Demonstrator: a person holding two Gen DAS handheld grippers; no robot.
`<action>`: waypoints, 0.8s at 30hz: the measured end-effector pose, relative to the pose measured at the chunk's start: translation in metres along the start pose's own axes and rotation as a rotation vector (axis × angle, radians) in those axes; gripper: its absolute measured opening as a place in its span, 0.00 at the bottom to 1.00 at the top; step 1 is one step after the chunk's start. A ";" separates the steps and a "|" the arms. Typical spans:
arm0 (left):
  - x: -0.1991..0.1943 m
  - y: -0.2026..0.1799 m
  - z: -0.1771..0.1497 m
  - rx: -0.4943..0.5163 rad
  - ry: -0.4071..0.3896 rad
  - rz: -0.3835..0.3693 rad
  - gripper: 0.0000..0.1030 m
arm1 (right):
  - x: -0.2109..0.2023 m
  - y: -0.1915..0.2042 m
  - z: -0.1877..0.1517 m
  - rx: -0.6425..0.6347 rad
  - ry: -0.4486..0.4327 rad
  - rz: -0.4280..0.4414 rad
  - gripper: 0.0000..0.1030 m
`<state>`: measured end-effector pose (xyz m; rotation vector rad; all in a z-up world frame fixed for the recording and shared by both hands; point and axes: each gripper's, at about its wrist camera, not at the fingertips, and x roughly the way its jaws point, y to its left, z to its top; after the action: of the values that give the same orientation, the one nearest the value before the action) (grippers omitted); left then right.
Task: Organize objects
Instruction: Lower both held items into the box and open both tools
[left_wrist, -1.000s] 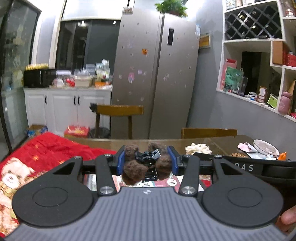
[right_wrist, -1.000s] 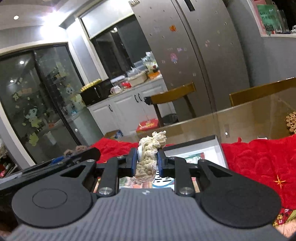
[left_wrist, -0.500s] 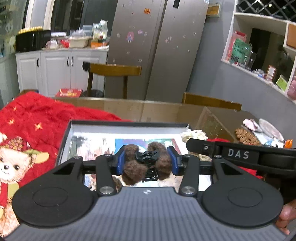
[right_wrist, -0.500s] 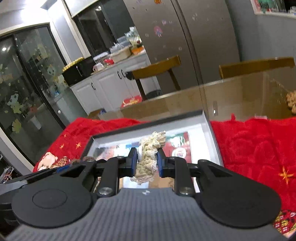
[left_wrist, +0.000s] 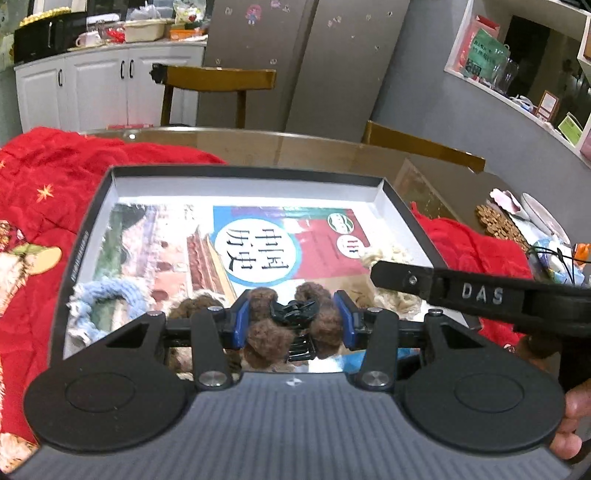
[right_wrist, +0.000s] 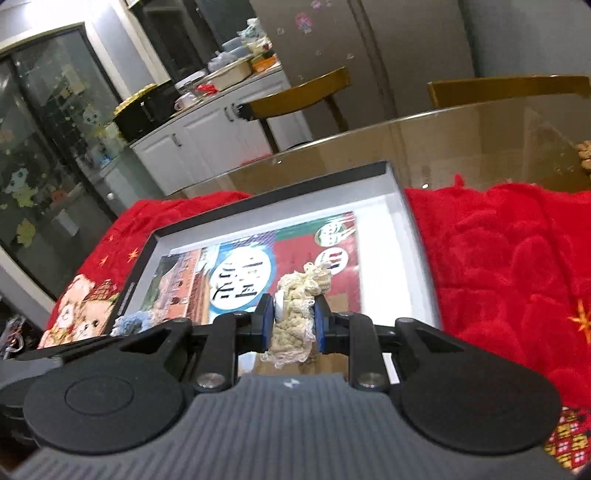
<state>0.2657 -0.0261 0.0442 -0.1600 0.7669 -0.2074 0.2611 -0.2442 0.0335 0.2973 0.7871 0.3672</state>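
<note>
- Left wrist view: left gripper (left_wrist: 291, 319) tilted down over the near edge of the shallow box (left_wrist: 243, 173), jaws clamped on a brown fuzzy hair claw (left_wrist: 290, 325), black clip teeth showing at its middle.
- Jaws set moderately apart, held so by the bulk of the claw; blue pads pressed on its pompoms at either side.
- Inside the box, lying on the printed book cover (left_wrist: 258, 243): a pale blue scrunchie (left_wrist: 107, 295) at the near left corner, a brown fuzzy piece just right of it, cream lace pieces toward the near right corner.
- Right wrist view: right gripper (right_wrist: 293, 321) likewise above the near part of the box, jaws narrow, clamped on a cream lace scrunchie (right_wrist: 295, 317) with a white button at its left.
- Box resting on a red blanket (right_wrist: 517, 266) spread over the glass counter (right_wrist: 480, 133); hair items apparently gathered there, hence both loads held over its interior, probably for release.
- Neither load touching the box floor, so far as visible.
</note>
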 end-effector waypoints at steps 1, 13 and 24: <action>0.003 0.000 -0.002 0.002 0.004 0.002 0.50 | 0.002 0.000 0.000 0.002 0.006 0.001 0.25; 0.011 -0.006 -0.008 0.003 0.009 0.002 0.50 | 0.010 -0.002 -0.004 0.020 0.042 0.005 0.26; 0.019 -0.003 -0.010 -0.004 0.031 0.011 0.50 | 0.018 -0.006 -0.005 0.031 0.071 -0.007 0.26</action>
<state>0.2715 -0.0344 0.0253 -0.1567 0.7990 -0.1985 0.2700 -0.2416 0.0163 0.3121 0.8635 0.3607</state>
